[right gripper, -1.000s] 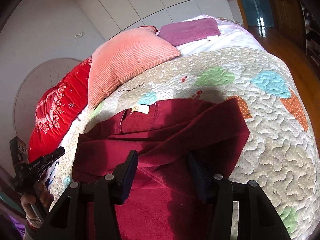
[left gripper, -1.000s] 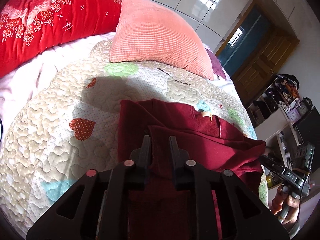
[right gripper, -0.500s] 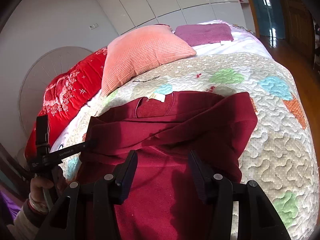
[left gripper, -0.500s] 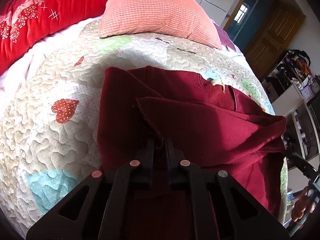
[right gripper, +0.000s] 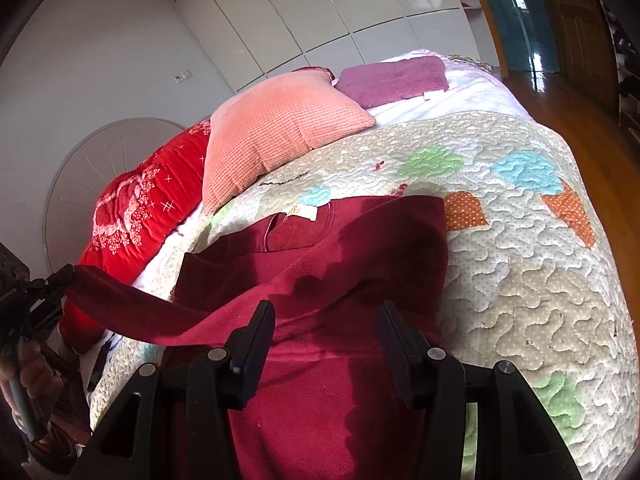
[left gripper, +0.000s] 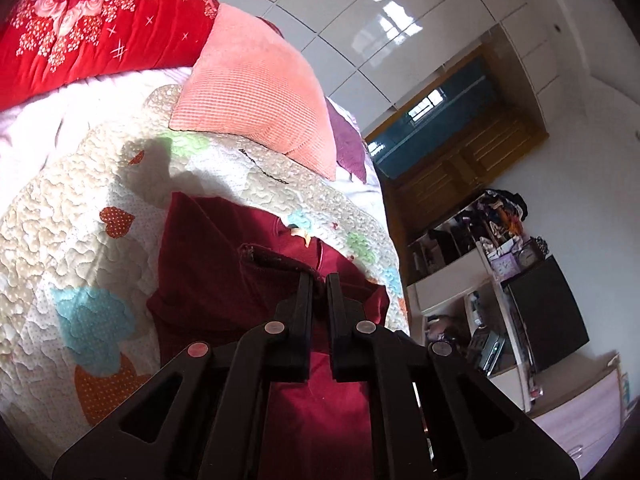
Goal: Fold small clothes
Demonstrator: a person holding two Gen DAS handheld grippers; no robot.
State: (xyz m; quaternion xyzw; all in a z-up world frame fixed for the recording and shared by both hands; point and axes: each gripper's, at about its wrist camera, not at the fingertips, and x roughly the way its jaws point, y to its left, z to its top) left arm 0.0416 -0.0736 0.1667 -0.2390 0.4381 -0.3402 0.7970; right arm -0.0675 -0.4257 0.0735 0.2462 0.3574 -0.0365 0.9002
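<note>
A dark red sweater (right gripper: pixel 360 248) lies flat on the patchwork quilt (right gripper: pixel 520 280), collar and label toward the pillows. My left gripper (left gripper: pixel 319 280) is shut on the cuff of one sleeve (left gripper: pixel 276 260). In the right wrist view that left gripper (right gripper: pixel 64 276) sits at the far left, held by a hand (right gripper: pixel 32 364), with the sleeve (right gripper: pixel 132 312) stretched out taut and lifted off the bed. My right gripper (right gripper: pixel 326 312) stands open just above the sweater's body, nothing between its fingers.
A pink pillow (right gripper: pixel 276 136), a red flowered quilt (right gripper: pixel 136 216) and a purple towel (right gripper: pixel 396 76) lie at the head of the bed. The bed's edge drops to a wooden floor (right gripper: pixel 580 112) on the right. Cluttered shelves (left gripper: pixel 500 280) stand beyond the bed.
The left gripper closed on the sleeve cuff, then rose and pulled it out to the side, stretching the sleeve off the sweater. The right gripper stayed open and nearly still.
</note>
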